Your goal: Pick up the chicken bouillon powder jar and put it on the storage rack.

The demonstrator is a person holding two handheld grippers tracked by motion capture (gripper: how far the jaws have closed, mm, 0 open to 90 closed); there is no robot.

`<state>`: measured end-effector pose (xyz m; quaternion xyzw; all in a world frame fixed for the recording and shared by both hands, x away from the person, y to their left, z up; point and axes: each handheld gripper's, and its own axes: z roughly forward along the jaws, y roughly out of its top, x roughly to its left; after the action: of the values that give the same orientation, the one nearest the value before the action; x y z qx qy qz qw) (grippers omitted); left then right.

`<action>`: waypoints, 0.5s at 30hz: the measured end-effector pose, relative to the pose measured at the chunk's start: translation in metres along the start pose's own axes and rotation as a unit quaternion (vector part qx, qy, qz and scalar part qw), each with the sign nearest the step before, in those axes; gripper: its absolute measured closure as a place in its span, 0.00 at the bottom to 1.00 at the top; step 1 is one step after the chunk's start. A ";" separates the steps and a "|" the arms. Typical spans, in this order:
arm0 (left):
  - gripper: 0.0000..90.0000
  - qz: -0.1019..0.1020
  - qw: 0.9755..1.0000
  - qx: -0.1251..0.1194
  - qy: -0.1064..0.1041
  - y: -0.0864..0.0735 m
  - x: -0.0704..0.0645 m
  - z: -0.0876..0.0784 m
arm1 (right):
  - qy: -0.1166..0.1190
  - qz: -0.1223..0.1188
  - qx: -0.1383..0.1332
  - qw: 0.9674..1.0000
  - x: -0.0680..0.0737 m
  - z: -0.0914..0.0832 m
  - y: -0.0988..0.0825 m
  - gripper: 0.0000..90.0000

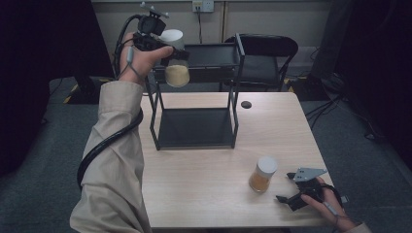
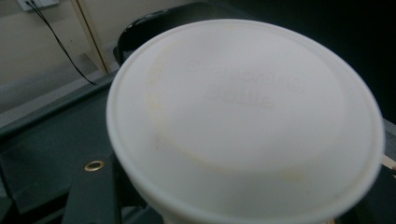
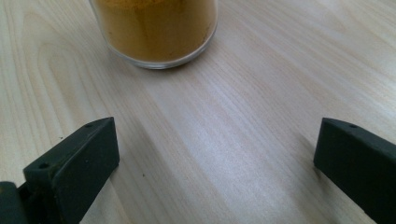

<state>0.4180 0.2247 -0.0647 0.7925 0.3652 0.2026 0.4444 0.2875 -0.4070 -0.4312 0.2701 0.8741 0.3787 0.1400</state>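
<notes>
1. left gripper (image 1: 170, 52): clenched on a white-lidded jar of pale powder (image 1: 176, 68), held high beside the top shelf of the black two-tier rack (image 1: 195, 127), apparently so the jar clears the shelf edge before being set there.
2. jar lid (image 2: 243, 116): seen close up in the left gripper view, because the jaws grip the jar just below it.
3. right gripper (image 1: 290, 188): jaws spread wide with nothing between them, resting low at the table's (image 1: 204, 194) near right edge.
4. second jar of orange powder (image 1: 262, 174): stands upright on the table just beyond the right gripper, apart from it, probably next to be picked up.
</notes>
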 end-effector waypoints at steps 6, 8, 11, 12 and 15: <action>0.39 0.002 1.000 0.004 0.012 0.023 0.007 0.003 | 0.000 -0.001 0.000 1.000 0.000 0.000 0.000 0.00; 0.39 0.002 1.000 0.004 0.014 0.025 0.008 0.004 | 0.000 0.000 0.001 1.000 0.000 0.000 0.000 0.00; 0.39 0.000 1.000 -0.005 0.021 0.030 0.014 0.011 | 0.000 0.000 0.000 1.000 0.000 0.000 0.000 0.00; 0.39 -0.002 1.000 -0.006 0.021 0.030 0.016 0.014 | 0.000 0.000 0.001 1.000 0.000 0.000 0.000 0.00; 0.39 -0.004 1.000 -0.004 0.022 0.033 0.020 0.019 | 0.000 0.000 0.001 1.000 0.000 0.000 0.000 0.00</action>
<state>0.4568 0.2178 -0.0465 0.7845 0.3774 0.2194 0.4404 0.2874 -0.4067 -0.4311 0.2707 0.8741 0.3781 0.1400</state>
